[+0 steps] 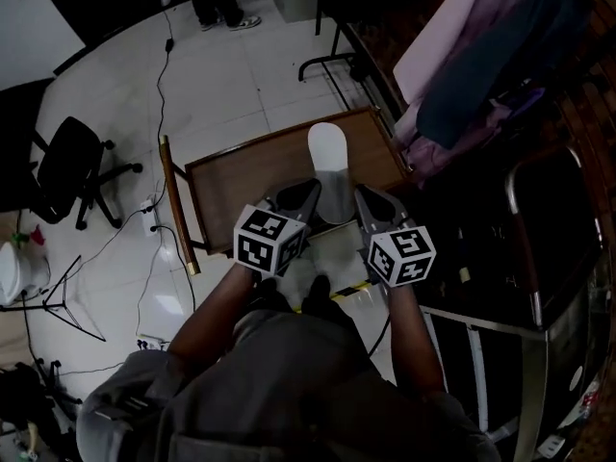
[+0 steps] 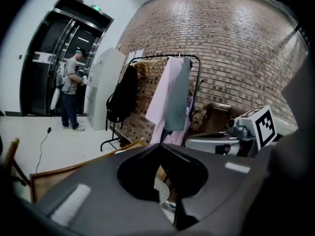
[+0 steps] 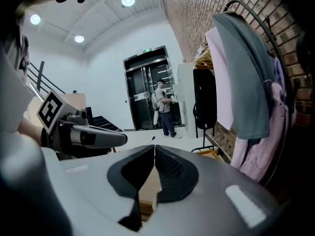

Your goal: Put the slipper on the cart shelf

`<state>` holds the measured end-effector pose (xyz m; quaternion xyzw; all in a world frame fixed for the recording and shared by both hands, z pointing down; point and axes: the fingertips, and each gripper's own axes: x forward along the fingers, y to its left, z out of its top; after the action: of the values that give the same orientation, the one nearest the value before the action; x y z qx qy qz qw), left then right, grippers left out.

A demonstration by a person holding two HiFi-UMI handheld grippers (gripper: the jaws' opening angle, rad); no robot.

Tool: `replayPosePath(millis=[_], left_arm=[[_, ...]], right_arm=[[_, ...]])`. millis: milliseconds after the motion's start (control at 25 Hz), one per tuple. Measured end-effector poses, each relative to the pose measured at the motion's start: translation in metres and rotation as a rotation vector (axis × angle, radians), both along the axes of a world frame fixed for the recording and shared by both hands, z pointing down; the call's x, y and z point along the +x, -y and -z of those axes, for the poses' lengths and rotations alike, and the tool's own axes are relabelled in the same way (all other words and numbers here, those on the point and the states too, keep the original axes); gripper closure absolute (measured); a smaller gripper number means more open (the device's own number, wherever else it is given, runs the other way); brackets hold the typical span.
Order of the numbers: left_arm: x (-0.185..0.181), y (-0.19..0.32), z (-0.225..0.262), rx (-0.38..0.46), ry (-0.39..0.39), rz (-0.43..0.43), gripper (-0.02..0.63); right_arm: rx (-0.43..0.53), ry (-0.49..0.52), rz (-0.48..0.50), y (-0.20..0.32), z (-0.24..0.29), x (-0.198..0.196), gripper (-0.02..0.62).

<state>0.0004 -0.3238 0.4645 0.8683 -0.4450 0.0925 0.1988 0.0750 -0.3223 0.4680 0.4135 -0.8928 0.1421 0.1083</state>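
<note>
Slipper (image 1: 329,169) lies on cart shelf (image 1: 248,183); left tongs (image 1: 304,194) and right tongs (image 1: 369,200) clenched empty beside it. Placement looks done.

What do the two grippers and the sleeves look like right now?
Left gripper and right gripper match: grey wedge-shaped bodies, dark jaw pads, each carrying a white cube with black square markers. No cables show. The person wears a grey top.

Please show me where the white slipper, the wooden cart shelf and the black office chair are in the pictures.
white slipper (image 1: 327,154), head view, middle of its pale top.
wooden cart shelf (image 1: 241,186), head view, bare board left of the slipper.
black office chair (image 1: 69,157), head view, its dark upholstered part.
</note>
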Motion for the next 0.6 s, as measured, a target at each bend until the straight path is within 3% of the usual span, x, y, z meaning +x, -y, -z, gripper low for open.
replayPosePath(millis=[200,560,600], left_arm=[[-0.014,0.007,-0.013,-0.02,0.019,0.11,0.598],[-0.031,0.026,-0.06,-0.112,0.068,0.196,0.598],[-0.033,0.026,-0.065,-0.129,0.076,0.205,0.598]], right_arm=[[-0.057,-0.044,0.073,0.016,-0.036,-0.004,0.595],[-0.181,-0.115,0.137,0.057,-0.098,-0.018,0.595],[-0.196,-0.126,0.138,0.062,-0.105,-0.02,0.572]])
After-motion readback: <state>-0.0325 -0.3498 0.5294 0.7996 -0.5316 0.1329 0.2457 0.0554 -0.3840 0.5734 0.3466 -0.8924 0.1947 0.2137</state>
